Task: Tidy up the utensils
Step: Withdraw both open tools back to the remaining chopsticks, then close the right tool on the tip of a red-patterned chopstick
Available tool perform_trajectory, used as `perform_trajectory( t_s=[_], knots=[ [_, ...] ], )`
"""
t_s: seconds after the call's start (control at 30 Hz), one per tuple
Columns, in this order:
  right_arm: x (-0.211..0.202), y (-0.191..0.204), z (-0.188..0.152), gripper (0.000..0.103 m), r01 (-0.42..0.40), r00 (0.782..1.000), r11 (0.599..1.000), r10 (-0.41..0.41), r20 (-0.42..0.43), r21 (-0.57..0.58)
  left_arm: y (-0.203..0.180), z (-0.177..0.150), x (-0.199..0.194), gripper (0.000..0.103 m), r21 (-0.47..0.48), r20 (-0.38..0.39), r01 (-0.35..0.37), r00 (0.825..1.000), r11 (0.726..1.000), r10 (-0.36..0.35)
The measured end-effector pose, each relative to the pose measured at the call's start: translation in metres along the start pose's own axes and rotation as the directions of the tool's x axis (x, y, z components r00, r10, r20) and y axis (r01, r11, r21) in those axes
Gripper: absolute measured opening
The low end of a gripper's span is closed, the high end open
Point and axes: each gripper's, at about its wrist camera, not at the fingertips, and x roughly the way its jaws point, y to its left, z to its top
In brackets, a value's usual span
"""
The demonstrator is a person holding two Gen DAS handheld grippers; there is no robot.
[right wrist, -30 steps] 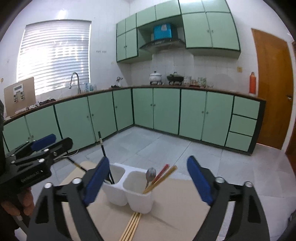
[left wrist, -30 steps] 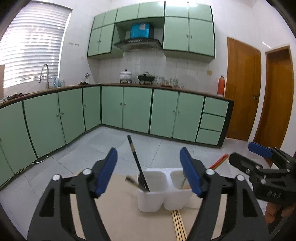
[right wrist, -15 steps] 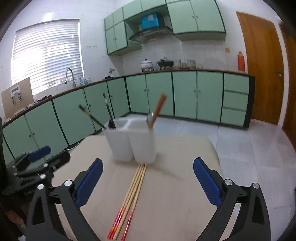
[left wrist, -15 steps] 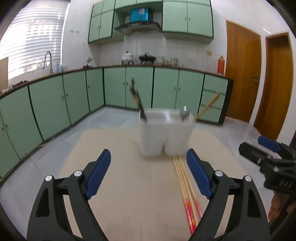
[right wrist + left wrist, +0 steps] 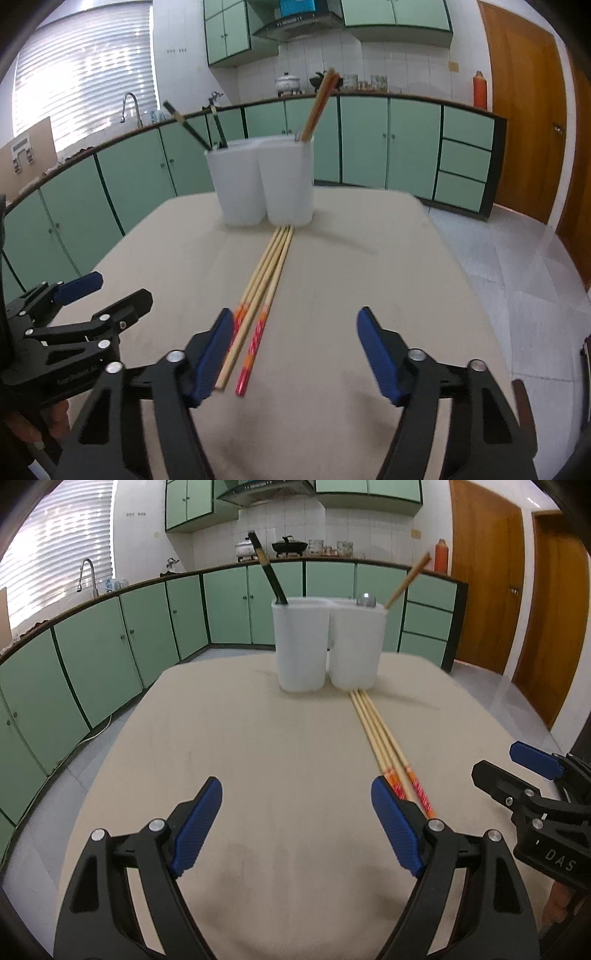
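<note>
On the beige table [image 5: 229, 738] in front of you, a white two-compartment holder [image 5: 328, 642] stands near the far edge, and a bundle of bamboo chopsticks [image 5: 384, 738] with red and orange patterned ends lies flat on the cloth, its plain tips just at the foot of the holder's right compartment and its coloured ends pointing back toward you. Your left gripper [image 5: 295, 827] hangs low over the table with its blue pads set wide and nothing between them; the chopsticks' coloured ends pass just beside its right pad [image 5: 395, 830]. Your right gripper [image 5: 295, 350] is narrowing its jaws at this moment, and the chopstick ends lie just inside its left pad [image 5: 210, 354], though the pads do not press on them. In the holder, dark chopsticks [image 5: 192, 129] lean out of the left compartment, while reddish-brown chopsticks [image 5: 319, 107] lean out of the right one; a rounded metal tip [image 5: 365, 600], probably a spoon, shows above the right rim in the left wrist view. From the right wrist view, your left gripper [image 5: 92, 295] sits off to the left of the bundle, with a hand [image 5: 33, 428] partly visible behind it. Green cabinets [image 5: 110, 646] line the kitchen walls beyond the table.
</note>
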Motion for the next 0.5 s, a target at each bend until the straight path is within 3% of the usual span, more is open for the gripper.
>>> perform_trajectory(
  t_s=[0.07, 0.5],
  knots=[
    [0.003, 0.002, -0.009, 0.051, -0.002, 1.000, 1.000, 0.002, -0.025, 0.005, 0.002, -0.008, 0.002, 0.079, 0.012, -0.022, -0.004, 1.000, 1.000, 0.005],
    [0.015, 0.019, -0.028, 0.032, -0.047, 0.991, 0.999, 0.044, -0.130, -0.014, 0.014, -0.018, 0.003, 0.079, -0.022, -0.071, 0.003, 0.997, 1.000, -0.004]
  ],
)
